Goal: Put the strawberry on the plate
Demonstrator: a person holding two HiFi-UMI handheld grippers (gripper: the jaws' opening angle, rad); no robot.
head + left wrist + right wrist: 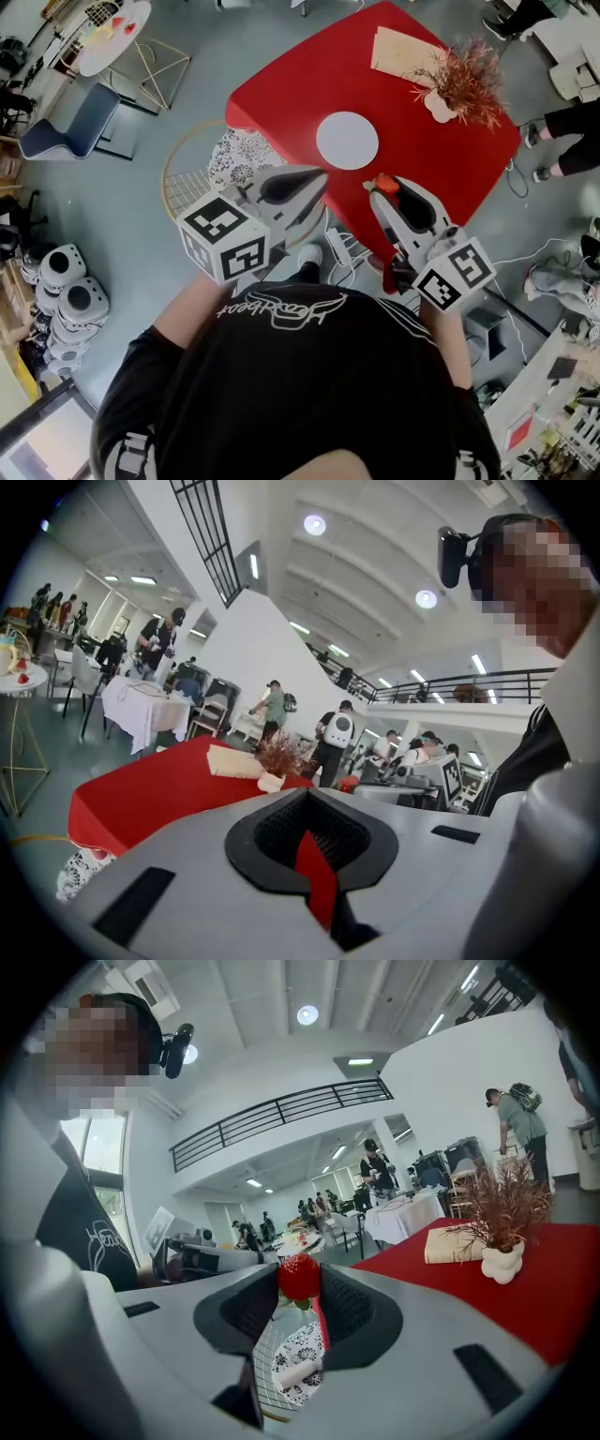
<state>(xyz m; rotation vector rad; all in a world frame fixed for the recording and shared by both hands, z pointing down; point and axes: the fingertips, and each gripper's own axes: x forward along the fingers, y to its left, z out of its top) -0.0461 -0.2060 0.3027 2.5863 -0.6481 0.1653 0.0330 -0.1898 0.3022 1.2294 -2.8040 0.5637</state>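
We see the right gripper point(382, 190) pinching a small red strawberry with green leaves point(299, 1277) between its black pads. The berry sits right at the jaw tips, off the table surface. It is held over the near edge of the red square table point(309, 84), just near-right of the round white plate point(347, 140) and not touching it. The plate has nothing on it.

The left gripper point(320, 176) hangs to the left of the right one, near the table's near edge. Its jaws are pressed together with nothing between them; only a sliver of red table shows through.

At the table's far right stands a dried reddish plant in a white lumpy vase point(441, 103), with a pale tan flat board point(401, 52) just beyond it. Left of the table, on the floor, is a round wire basket point(187, 183).
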